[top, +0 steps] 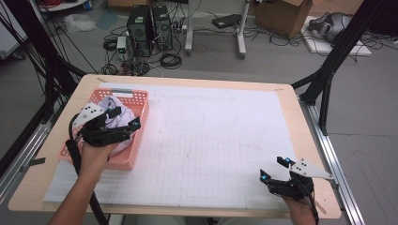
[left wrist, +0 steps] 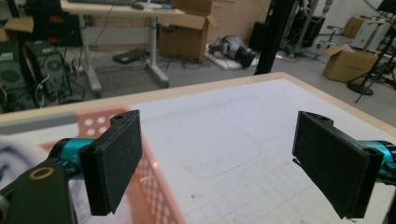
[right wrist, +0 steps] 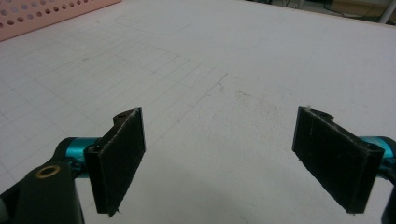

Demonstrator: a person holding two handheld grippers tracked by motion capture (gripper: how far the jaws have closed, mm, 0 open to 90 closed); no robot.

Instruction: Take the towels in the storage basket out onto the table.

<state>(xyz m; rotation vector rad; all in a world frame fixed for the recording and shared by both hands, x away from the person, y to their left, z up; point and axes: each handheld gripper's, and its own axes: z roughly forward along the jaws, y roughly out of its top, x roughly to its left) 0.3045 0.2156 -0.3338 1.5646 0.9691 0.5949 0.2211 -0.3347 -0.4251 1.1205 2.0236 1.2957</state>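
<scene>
A pink perforated basket (top: 140, 96) stands at the table's left side with pale crumpled cloth (top: 111, 104) in it. My left gripper (top: 124, 118) hovers open over the basket's right half, its jaws wide apart with nothing between them. In the left gripper view the basket's right wall (left wrist: 154, 186) runs under the left jaw, and a bit of white cloth (left wrist: 14, 149) shows at the far left. My right gripper (top: 273, 168) rests open near the table's front right corner, above bare white gridded mat (right wrist: 224, 93). The basket wall (right wrist: 42, 14) shows far off in the right gripper view.
A white gridded mat (top: 220, 140) covers most of the wooden table (top: 286, 89). On the floor beyond the table are computer towers (top: 150, 28), cables, a desk frame and cardboard boxes (top: 281, 14). Black frame struts (top: 328, 70) stand at the right and left of the table.
</scene>
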